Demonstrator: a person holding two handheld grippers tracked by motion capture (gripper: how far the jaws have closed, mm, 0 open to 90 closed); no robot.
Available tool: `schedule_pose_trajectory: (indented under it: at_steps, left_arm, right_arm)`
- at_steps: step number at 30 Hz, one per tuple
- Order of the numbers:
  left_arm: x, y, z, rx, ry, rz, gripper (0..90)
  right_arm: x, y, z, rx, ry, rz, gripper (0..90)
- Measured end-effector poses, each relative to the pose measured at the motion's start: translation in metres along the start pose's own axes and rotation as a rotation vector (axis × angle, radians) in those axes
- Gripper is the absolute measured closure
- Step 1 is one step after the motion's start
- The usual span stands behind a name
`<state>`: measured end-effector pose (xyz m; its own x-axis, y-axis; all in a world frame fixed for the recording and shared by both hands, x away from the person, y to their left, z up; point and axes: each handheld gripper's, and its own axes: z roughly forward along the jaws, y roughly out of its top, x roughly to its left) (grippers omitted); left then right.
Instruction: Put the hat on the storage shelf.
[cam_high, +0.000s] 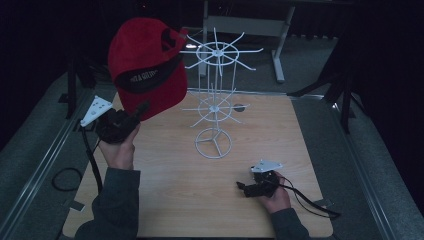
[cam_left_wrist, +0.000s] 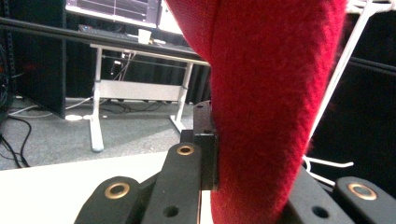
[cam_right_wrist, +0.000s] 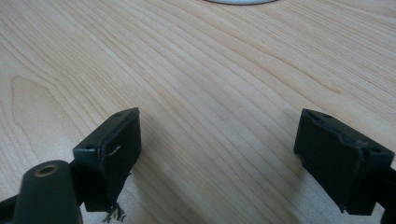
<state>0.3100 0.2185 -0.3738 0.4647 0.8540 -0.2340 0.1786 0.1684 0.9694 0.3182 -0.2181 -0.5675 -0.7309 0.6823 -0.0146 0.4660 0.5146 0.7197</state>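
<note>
From above, we see the left tool (cam_high: 131, 119) raised over the counter's (cam_high: 165, 200) left edge, clamped on a red cap (cam_high: 145, 65). The cap is held aloft, tilted, its long axis running from lower left to upper right, beside the top tier of a white wire rack (cam_high: 216, 95). A dark band across it carries pale lettering too blurred to read. The right tool (cam_high: 245, 187) lies low near the counter's front right.

In the left gripper view, we find red fabric (cam_left_wrist: 271, 112) pinched between the jaws.

In the right gripper view, the right tool's (cam_right_wrist: 219, 154) jaws stand wide apart over bare wood grain (cam_right_wrist: 210, 70).
</note>
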Motion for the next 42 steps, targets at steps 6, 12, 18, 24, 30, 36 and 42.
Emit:
schedule_pose_trajectory:
  at_steps: [6, 12, 18, 24, 30, 36, 42]
  left_arm:
    - [-0.002, -0.003, 0.003, 0.025, 0.008, 0.022, 85.4]
    - [-0.005, -0.007, 0.008, 0.058, 0.018, 0.040, 85.3]
    - [-0.009, -0.012, 0.014, 0.091, 0.018, 0.052, 85.2]
    - [-0.010, -0.019, 0.019, 0.114, 0.012, 0.040, 85.1]
    - [-0.003, -0.030, 0.021, 0.150, 0.025, 0.019, 85.0]
    - [0.001, -0.040, 0.024, 0.198, 0.032, 0.024, 84.6]
    - [0.002, -0.050, 0.028, 0.236, 0.041, 0.046, 83.5]
  right_arm:
    - [0.000, 0.000, 0.000, -0.001, 0.000, 0.000, 14.7]
    - [0.000, 0.000, 0.000, -0.001, 0.001, -0.001, 14.7]
    - [0.000, 0.000, 0.000, -0.001, 0.002, 0.003, 14.7]
    - [0.000, 0.000, 0.000, 0.000, 0.001, 0.000, 14.7]
    - [0.000, 0.000, 0.000, -0.001, 0.002, 0.003, 14.7]
    - [0.000, 0.000, 0.000, -0.002, 0.002, 0.002, 14.7]
    - [0.000, 0.000, 0.000, -0.003, 0.001, 0.000, 14.7]
